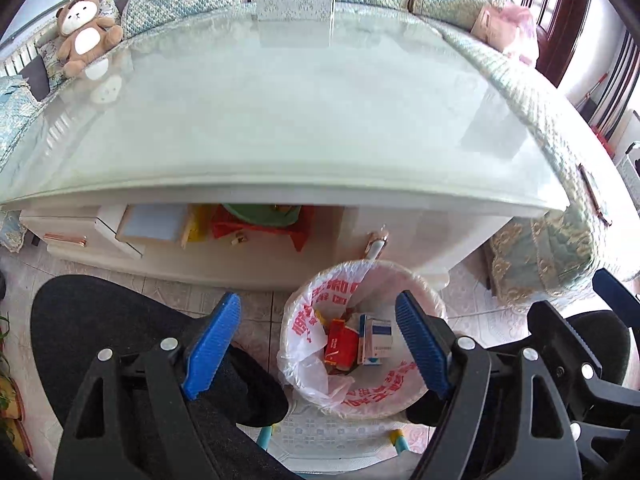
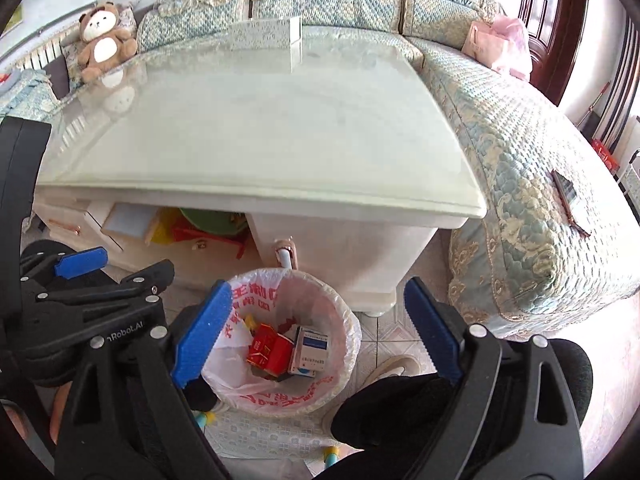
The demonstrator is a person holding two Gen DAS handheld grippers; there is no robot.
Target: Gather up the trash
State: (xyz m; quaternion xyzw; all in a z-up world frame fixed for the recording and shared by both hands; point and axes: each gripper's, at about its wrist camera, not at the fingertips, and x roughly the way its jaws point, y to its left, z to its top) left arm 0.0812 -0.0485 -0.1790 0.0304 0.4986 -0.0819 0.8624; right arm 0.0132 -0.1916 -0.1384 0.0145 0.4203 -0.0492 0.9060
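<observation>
A round trash bin lined with a white bag with red print stands on the floor by the coffee table; it also shows in the right wrist view. Inside lie a red box and a white-and-blue box. My left gripper is open and empty above the bin. My right gripper is open and empty above the same bin. The left gripper's body shows at the left of the right wrist view, and the right gripper's body at the right of the left wrist view.
A glass-topped white coffee table fills the middle, with a thin white box at its far edge. A teal sofa wraps behind and right, with a teddy bear and pink bag. The person's knees flank the bin.
</observation>
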